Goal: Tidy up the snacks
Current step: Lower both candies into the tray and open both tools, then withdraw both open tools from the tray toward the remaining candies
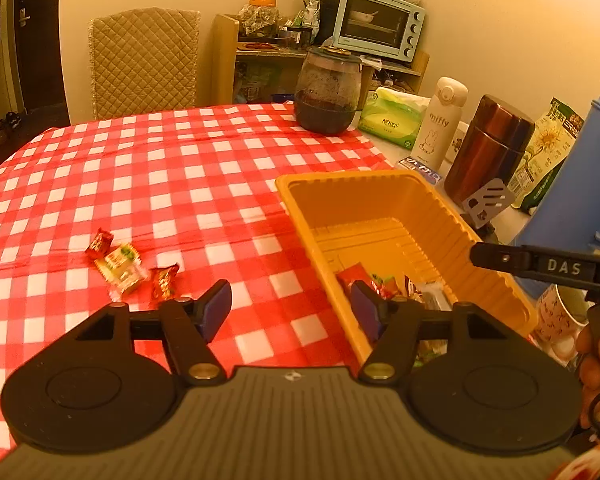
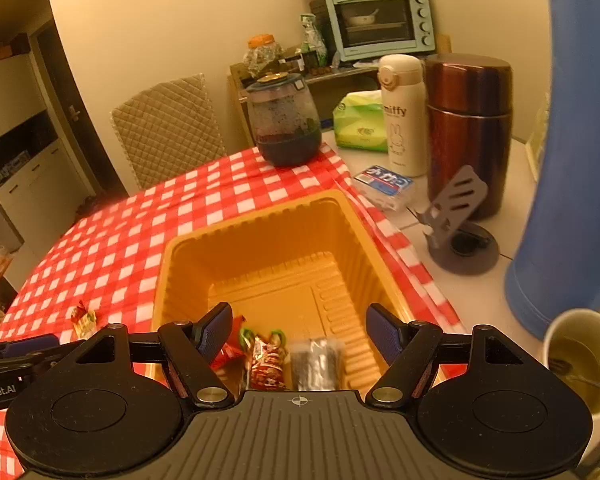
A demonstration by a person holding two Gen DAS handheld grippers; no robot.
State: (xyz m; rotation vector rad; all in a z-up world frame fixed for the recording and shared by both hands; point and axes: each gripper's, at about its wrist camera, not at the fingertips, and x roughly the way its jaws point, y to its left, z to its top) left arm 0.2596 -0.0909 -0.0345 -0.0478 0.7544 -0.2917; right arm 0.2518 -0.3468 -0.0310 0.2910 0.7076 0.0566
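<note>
An orange plastic tray (image 1: 380, 200) stands on the red-checked tablecloth (image 1: 160, 168). Several wrapped snacks (image 1: 380, 284) lie at its near end. Three more snacks lie loose on the cloth to its left: a red one (image 1: 99, 243), a green-and-white one (image 1: 121, 268) and another red one (image 1: 164, 282). My left gripper (image 1: 290, 296) is open and empty over the tray's left rim. My right gripper (image 2: 300, 314) is open over the tray (image 2: 260, 240), with a red wrapper (image 2: 266, 356) and a dark packet (image 2: 316, 364) lying below it. The loose snacks (image 2: 83, 320) show at the left of the right wrist view.
Right of the tray stand a grey phone stand (image 2: 456, 208), a brown thermos (image 2: 468, 120), a white bottle (image 2: 404, 116), a blue flask (image 2: 572, 160) and a paper cup (image 2: 584, 360). A dark glass jar (image 1: 327, 92) and a green tissue pack (image 1: 392, 116) sit further back, before a quilted chair (image 1: 144, 60).
</note>
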